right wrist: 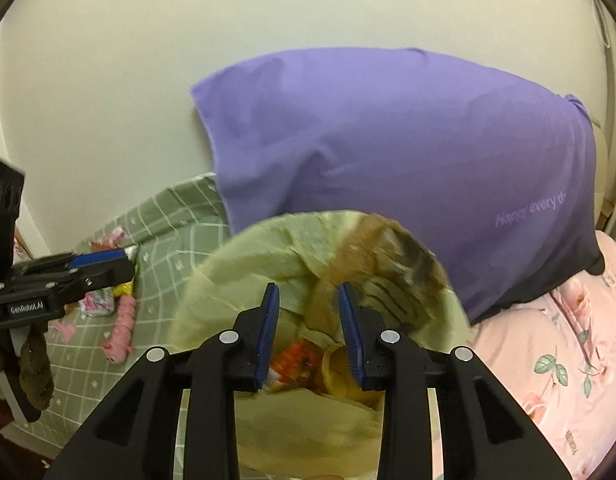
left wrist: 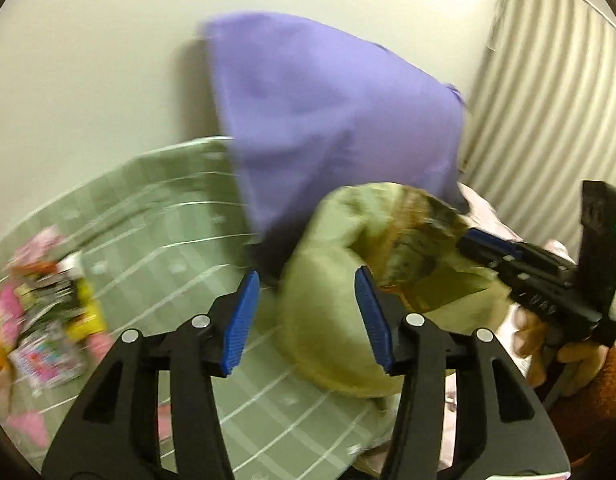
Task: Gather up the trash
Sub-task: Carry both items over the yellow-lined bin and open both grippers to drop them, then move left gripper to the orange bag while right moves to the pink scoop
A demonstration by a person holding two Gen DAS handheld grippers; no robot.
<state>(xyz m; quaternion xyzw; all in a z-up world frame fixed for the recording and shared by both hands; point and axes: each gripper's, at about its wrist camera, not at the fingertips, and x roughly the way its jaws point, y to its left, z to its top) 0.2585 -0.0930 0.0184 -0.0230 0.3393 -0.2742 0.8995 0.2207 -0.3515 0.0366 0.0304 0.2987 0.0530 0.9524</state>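
A yellow-green plastic bag (left wrist: 328, 320) (right wrist: 235, 264) lies on the bed with its mouth wide, holding orange wrappers (right wrist: 295, 360) and a yellow cup (right wrist: 342, 372). My left gripper (left wrist: 308, 316) (right wrist: 103, 260) is open; the bag's side lies just beyond its right pad and nothing is pinched. My right gripper (right wrist: 308, 320) (left wrist: 482, 242) is open above the bag's mouth, its tips near the far rim. Loose colourful wrappers (left wrist: 47, 312) (right wrist: 103, 300) lie on the green sheet to the left, with a pink one (right wrist: 121, 332) beside them.
A purple pillow (left wrist: 328, 120) (right wrist: 408, 160) leans on the cream wall behind the bag. The green checked sheet (left wrist: 167, 220) (right wrist: 167, 232) covers the bed's left; a pink floral blanket (right wrist: 548, 360) lies right. A striped curtain (left wrist: 548, 100) hangs at the far right.
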